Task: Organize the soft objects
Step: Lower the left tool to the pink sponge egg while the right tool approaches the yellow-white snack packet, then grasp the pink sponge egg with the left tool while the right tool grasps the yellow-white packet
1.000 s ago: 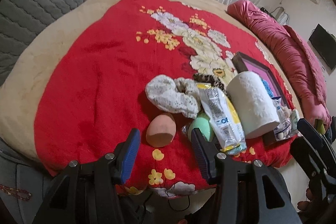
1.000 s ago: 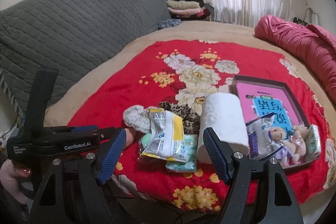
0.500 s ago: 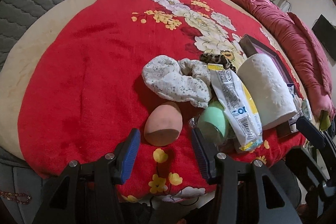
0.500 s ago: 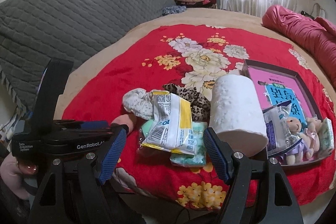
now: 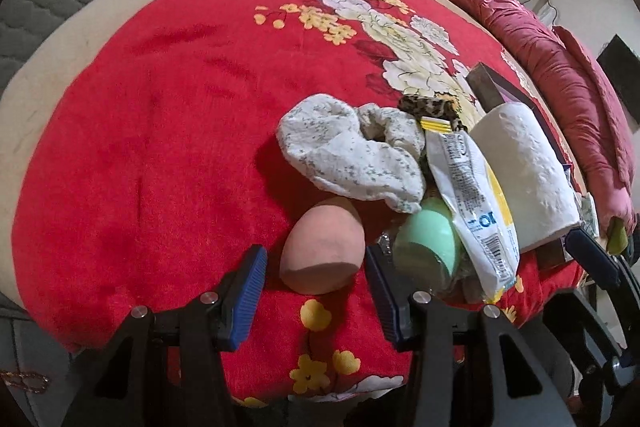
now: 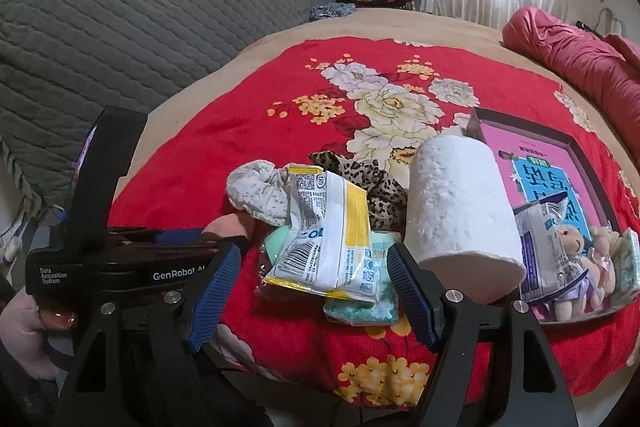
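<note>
- My left tongs [image 5: 314,283] gape apart around a pink sponge [image 5: 323,246] on the bed's red blanket [image 5: 160,131].
- My right tongs [image 6: 314,291] gape empty before a wrapper [image 6: 326,235], beside a paper roll [image 6: 460,207].

Two sponges [image 5: 323,247], two scrunchies [image 5: 352,155]

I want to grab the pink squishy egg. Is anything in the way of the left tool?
No, nothing blocks it. The pink egg sponge lies just ahead of the open left tool, with only red blanket between. The green egg sits beside it, not in front.
</note>
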A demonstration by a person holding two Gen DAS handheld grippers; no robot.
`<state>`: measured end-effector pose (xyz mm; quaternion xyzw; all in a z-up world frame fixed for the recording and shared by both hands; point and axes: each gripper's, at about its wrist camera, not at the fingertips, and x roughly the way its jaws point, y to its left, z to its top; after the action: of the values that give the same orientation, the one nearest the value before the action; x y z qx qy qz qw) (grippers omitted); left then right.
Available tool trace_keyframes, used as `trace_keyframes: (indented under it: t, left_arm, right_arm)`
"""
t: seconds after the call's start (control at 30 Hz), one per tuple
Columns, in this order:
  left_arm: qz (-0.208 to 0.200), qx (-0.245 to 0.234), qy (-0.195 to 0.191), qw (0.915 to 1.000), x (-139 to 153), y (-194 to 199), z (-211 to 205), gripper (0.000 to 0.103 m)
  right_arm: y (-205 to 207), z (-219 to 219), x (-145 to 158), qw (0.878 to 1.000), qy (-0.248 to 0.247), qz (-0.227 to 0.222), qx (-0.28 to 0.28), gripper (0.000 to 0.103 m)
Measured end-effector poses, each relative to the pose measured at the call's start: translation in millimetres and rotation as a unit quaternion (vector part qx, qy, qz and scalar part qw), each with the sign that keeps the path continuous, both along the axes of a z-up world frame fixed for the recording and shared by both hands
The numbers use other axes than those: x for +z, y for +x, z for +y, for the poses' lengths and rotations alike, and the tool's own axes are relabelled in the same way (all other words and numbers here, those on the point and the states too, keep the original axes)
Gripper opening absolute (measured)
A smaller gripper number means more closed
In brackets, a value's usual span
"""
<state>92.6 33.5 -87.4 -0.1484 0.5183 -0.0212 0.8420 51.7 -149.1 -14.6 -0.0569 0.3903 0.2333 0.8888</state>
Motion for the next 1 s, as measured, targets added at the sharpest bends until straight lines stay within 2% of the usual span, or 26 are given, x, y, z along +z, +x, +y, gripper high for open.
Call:
trace_keyframes:
  t: [0.17,0.63,0.83,1.0]
  left_arm:
    - [0.000,0.001,-0.019,0.9998,-4.2,2.5,5.1,0.050]
    - [-0.004,-0.013,-0.023,0.9996,-7.6,8.8,5.4,0.045]
    - [-0.005,-0.011,-0.036,0.9993,-9.1,9.4,9.6,0.045]
    - [-0.008,-0.012,-0.038,0.9992,-7.9,9.7,10.7,0.045]
  right_arm:
    - [7.5,8.6,-5.4,1.000,-0.008,0.003,0.001,0.077]
    - [58.0,29.3,-34.3,0.997,-0.042,0.050,-0.035,0.077]
    - [66.5,31.9,-34.6,0.997,-0.053,0.044,-0.046,0.077]
    - [72.4,38.8,-33.5,0.994,-0.084,0.064,-0.034,0.077]
